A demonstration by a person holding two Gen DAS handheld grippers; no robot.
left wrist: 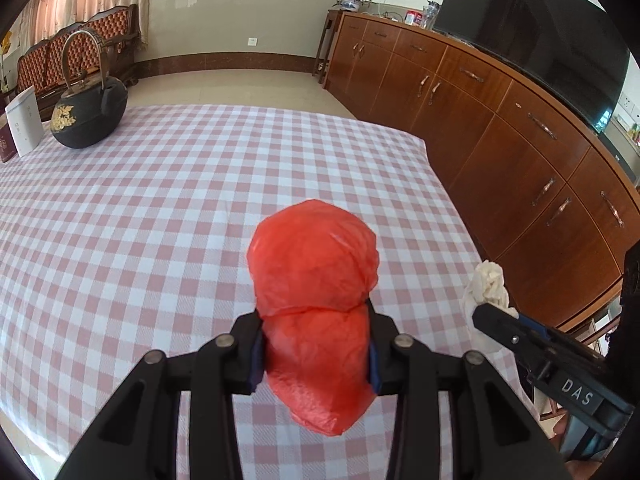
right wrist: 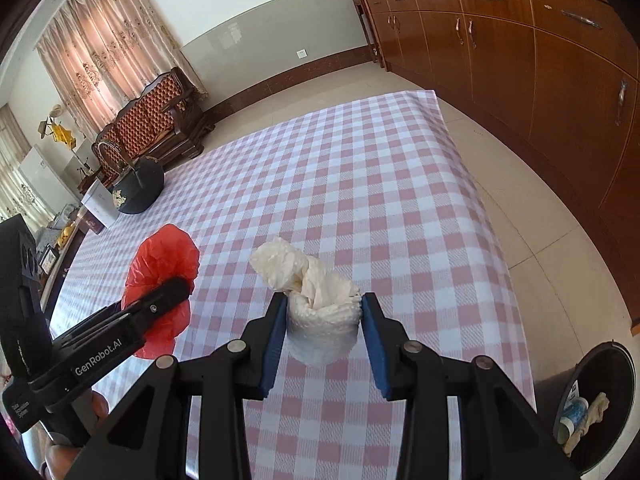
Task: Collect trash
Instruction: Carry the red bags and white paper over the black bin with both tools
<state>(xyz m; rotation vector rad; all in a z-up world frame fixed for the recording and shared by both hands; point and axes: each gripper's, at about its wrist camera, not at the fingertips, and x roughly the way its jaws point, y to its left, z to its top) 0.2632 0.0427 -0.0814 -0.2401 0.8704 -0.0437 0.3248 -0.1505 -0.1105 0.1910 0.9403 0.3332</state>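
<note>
1. My left claw (left wrist: 316,344) is clamped on a crumpled red plastic bag (left wrist: 316,280), its blue pads pressed into both sides, the bag bulging above and hanging below the fingers, held over the desk (left wrist: 160,200).
2. My right claw (right wrist: 324,320) grips a wad of white tissue paper (right wrist: 316,300) between its blue pads; the twisted top of the wad rises above the fingers.
3. From the right wrist camera, the left claw (right wrist: 168,292) and its red bag (right wrist: 164,264) sit just to the left of the tissue; from the left wrist camera, the right claw (left wrist: 492,316) and the white wad (left wrist: 490,280) show near the desk's right edge.
4. Both loads hang over the pink-and-white checked cloth that covers the desk (right wrist: 380,200).
5. Below the desk's right edge stands a dark trash bin (right wrist: 600,360) on the tiled floor, with a cup and crumpled paper inside it.
6. At the desk's far left corner rest a black iron kettle (left wrist: 90,116) and, beside it, a white box (left wrist: 24,120).
7. A long wooden cabinet (left wrist: 500,140) lines the wall to the right.
</note>
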